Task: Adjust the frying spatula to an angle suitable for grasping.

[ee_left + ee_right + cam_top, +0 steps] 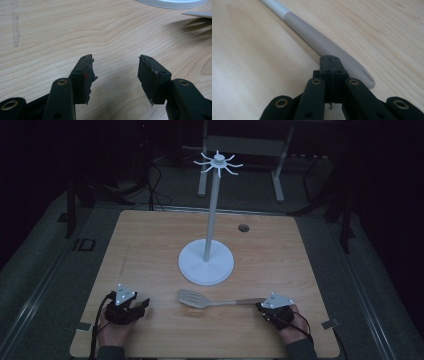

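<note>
A grey slotted spatula (200,299) lies flat on the wooden table (150,245), head to the left and handle pointing right. My right gripper (261,306) is at the handle's end, its jaws shut against each other. In the right gripper view the spatula handle (312,32) runs past the tips of the right gripper (332,60) on their right side, not between them. My left gripper (145,304) rests near the front left of the table. The left gripper (115,58) stands open over bare wood, with the spatula head (197,14) far off at the upper right.
A white utensil stand (206,262) with a round base, tall pole and hooked top (218,162) stands at the table's centre, just behind the spatula. Its base rim (172,3) edges the left gripper view. A small hole (243,227) sits near the back. Dark floor and frame legs surround the table.
</note>
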Action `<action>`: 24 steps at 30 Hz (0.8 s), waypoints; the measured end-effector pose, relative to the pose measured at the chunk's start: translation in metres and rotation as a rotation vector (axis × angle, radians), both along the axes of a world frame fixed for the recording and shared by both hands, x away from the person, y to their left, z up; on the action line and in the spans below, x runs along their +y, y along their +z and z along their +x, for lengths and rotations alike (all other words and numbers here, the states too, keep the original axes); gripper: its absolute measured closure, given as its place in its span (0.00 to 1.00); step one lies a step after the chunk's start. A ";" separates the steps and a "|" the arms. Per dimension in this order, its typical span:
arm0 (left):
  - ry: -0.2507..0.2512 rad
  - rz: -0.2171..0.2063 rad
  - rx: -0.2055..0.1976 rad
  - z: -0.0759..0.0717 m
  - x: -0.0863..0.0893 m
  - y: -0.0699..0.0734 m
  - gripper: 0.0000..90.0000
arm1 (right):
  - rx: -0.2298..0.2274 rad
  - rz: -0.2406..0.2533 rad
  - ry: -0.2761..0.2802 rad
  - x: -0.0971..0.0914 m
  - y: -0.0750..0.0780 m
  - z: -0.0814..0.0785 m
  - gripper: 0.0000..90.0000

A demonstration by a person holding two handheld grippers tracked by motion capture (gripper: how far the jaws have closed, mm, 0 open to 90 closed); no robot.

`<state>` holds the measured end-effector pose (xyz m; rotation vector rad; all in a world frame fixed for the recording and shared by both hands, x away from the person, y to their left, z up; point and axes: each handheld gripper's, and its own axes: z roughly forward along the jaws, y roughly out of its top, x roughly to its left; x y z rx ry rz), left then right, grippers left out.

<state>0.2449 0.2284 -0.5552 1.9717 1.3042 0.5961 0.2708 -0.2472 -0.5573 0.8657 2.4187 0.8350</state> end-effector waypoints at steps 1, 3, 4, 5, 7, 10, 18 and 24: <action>-0.001 0.001 0.002 0.000 0.000 0.000 0.51 | -0.004 0.006 -0.014 0.000 -0.001 0.005 1.00; -0.002 0.001 0.003 0.000 0.000 0.000 0.51 | -0.006 0.023 -0.032 0.000 -0.002 0.013 1.00; -0.002 0.002 0.003 0.000 0.000 0.000 0.51 | -0.001 0.035 -0.043 0.000 -0.002 0.015 1.00; -0.002 0.003 0.001 0.000 0.000 0.000 0.51 | 0.006 0.054 -0.052 -0.001 -0.002 0.018 1.00; 0.001 -0.003 -0.003 0.000 0.000 0.001 0.51 | 0.019 0.089 -0.075 -0.003 -0.002 0.020 1.00; 0.004 -0.013 -0.002 0.000 0.001 0.001 0.51 | 0.009 0.143 -0.151 -0.016 0.003 0.019 1.00; -0.001 -0.007 0.009 0.000 -0.001 0.001 0.51 | 0.033 0.215 -0.374 -0.044 0.001 0.032 1.00; -0.008 -0.024 0.012 0.000 0.000 0.001 0.52 | 0.059 0.206 -0.380 -0.038 -0.006 0.040 1.00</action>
